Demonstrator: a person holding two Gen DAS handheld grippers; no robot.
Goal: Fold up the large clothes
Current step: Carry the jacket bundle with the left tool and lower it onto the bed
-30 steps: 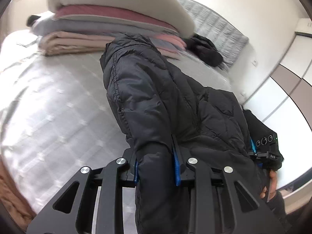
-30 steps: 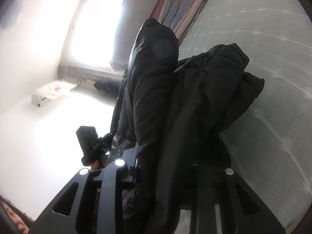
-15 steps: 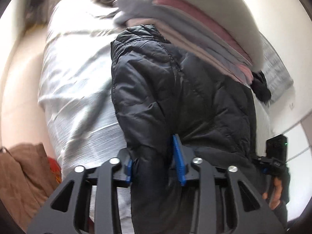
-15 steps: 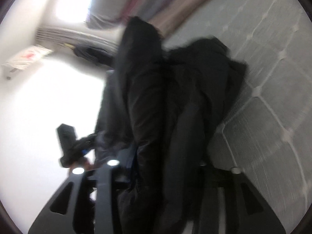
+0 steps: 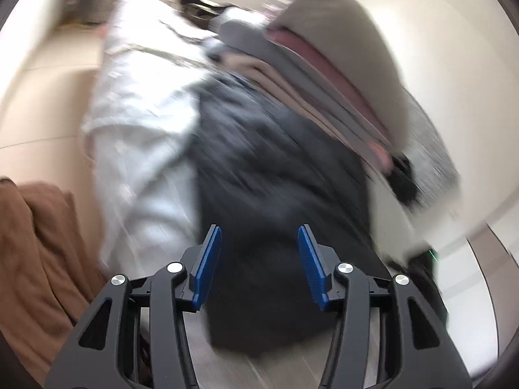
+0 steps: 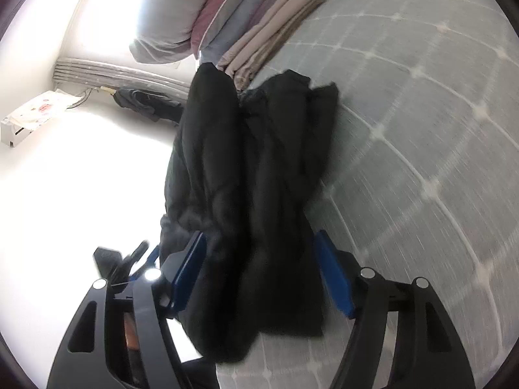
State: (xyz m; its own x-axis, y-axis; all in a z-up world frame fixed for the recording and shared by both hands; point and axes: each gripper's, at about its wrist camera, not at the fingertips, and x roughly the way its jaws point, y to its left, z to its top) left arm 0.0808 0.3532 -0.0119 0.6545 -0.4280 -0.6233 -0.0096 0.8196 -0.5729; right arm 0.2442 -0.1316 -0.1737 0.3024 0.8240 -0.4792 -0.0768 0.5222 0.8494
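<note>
Black puffer jacket (image 6: 259, 178) straight ahead of both pairs of tongs, long axis running away along the pointing line.

Lying on the quilted grey mattress (image 6: 421, 129), far end up against the stack of folded bedding (image 6: 246, 16), near hem just past the blue pads. Left tongs (image 5: 259, 267) released, having just been opening: pads (image 5: 207, 265) spread apart with the jacket's near edge behind the gap and no pressing visible, though heavy blur leaves exact contact unclear. Right tongs (image 6: 259, 275) likewise released after opening, wider still, dark fabric bulging between the pads but not pinched. Seen from the right wrist, jacket bunched lengthwise into thick ridges, a sleeve uppermost on the left. Neither hand clearly nearer; both at the hem end. Probably a matter of regrasping the hem or a side edge next. Brown cloth (image 5: 39, 259) at the left edge, apart from the jacket.
</note>
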